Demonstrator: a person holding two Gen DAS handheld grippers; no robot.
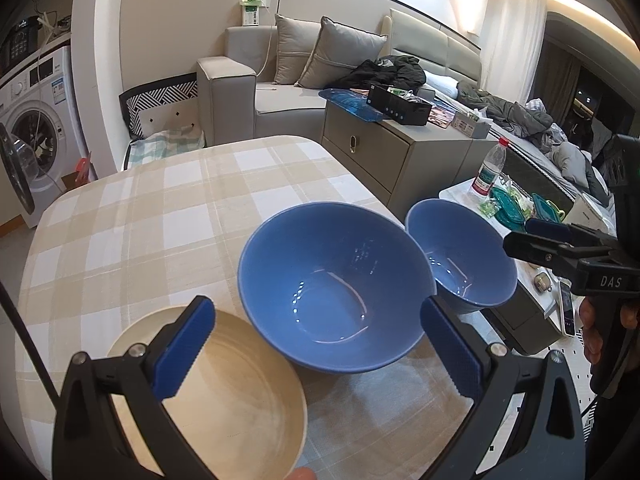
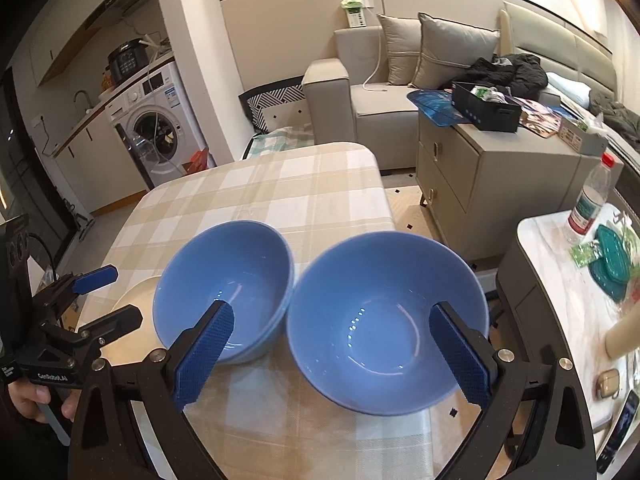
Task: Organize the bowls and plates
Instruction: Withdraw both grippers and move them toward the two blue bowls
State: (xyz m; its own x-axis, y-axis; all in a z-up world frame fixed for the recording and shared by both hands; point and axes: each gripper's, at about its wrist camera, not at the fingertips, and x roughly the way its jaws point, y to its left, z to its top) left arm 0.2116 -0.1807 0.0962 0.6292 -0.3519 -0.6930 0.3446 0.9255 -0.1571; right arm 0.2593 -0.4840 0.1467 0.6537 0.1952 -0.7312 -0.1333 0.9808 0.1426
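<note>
Two blue bowls and a cream plate (image 1: 224, 400) sit on the checked tablecloth (image 1: 160, 220). The larger-looking blue bowl (image 1: 332, 288) lies just beyond my left gripper (image 1: 320, 348), which is open and straddles the gap between plate and bowl. The other blue bowl (image 2: 384, 324) stands at the table's right edge, under my open right gripper (image 2: 334, 356), whose fingers hold nothing. In the right wrist view the left bowl (image 2: 224, 284) shows a second rim line low on its side. The left gripper (image 2: 108, 298) hovers over the plate (image 2: 136, 300). The right gripper (image 1: 528, 240) appears beside the right bowl (image 1: 460, 252).
A side table (image 2: 548, 248) at the right carries a water bottle (image 2: 592, 196), teal lids and a phone. A grey cabinet (image 2: 480, 168) and sofa (image 2: 372, 96) stand beyond the table. A washing machine (image 2: 156, 128) is at the far left. A hand (image 2: 28, 396) grips the left tool.
</note>
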